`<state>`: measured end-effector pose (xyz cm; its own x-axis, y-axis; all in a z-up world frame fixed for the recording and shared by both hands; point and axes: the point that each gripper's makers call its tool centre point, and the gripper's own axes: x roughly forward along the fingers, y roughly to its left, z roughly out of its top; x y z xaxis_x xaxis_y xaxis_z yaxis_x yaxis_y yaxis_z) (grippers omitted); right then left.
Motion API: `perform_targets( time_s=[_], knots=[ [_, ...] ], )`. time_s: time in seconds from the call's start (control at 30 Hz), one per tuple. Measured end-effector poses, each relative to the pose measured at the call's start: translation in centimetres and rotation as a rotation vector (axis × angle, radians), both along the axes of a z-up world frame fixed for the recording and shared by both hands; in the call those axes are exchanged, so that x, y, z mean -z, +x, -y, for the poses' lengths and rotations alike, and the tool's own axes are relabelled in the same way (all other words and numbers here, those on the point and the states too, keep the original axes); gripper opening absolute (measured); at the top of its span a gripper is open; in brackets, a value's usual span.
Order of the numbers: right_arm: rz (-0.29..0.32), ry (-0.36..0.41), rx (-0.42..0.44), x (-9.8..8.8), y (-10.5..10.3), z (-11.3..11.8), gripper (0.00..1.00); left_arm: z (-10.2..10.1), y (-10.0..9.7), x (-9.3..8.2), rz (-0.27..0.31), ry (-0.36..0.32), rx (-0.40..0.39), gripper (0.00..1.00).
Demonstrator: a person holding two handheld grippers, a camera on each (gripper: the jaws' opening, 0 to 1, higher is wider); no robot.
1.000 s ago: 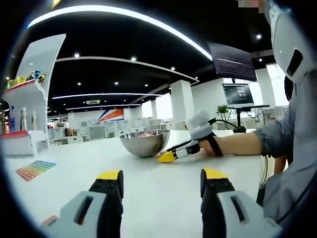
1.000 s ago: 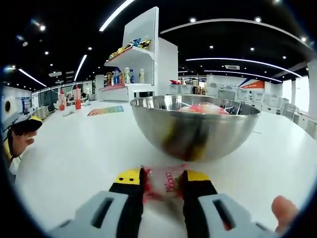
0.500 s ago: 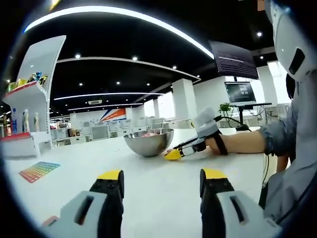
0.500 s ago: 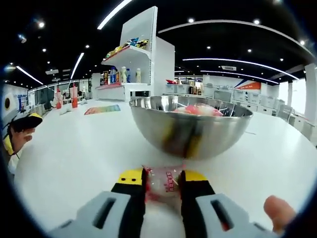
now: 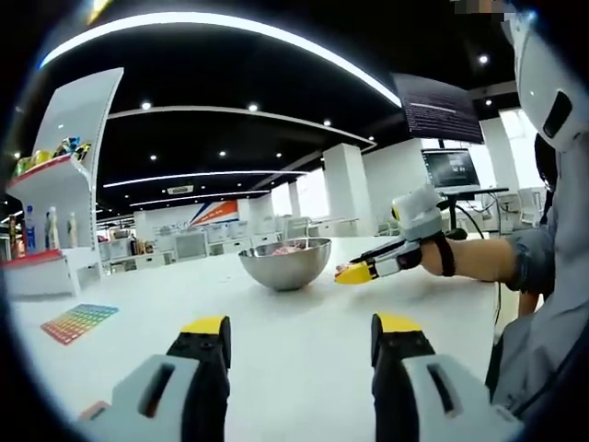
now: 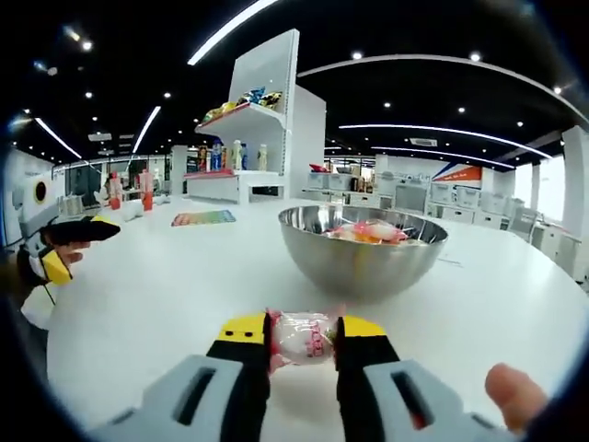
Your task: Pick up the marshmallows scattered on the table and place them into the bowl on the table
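Between the right gripper [image 6: 304, 333] fingers sits a wrapped marshmallow [image 6: 302, 337], likely soft and light, pinched mid-body before the bowl [image 6: 363, 250]; left gripper [image 5: 299, 333] fingers stand wide, empty.

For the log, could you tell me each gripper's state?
Left gripper: open, holding nothing.
Right gripper: shut on a wrapped marshmallow.

A smooth white worktop [image 6: 166, 276] carries a shiny steel bowl [image 6: 363, 260] holding wrapped marshmallows [image 6: 370, 230]. A rainbow-coloured chart [image 5: 81, 321] lies flat on the worktop, well apart from the bowl.
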<state>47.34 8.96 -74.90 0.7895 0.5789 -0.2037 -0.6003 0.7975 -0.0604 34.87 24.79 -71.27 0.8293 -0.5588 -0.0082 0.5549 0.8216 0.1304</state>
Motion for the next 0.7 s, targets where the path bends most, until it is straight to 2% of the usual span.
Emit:
perform_targets(
  time_s=[0.2, 0.4, 0.7],
  knots=[
    [0.027, 0.007, 0.002, -0.9, -3.6, 1.0, 0.23, -0.6, 0.4, -0.4, 0.006, 0.017, -0.012, 0.61],
    [0.038, 0.027, 0.030, -2.4, -6.6, 3.4, 0.23, -0.7, 0.9, -0.5, 0.012, 0.028, -0.017, 0.61],
    [-0.014, 0.072, 0.073, -2.1, -8.6, 5.9, 0.23, -0.4, 1.3, -0.6, 0.013, 0.032, -0.011, 0.61]
  ],
)
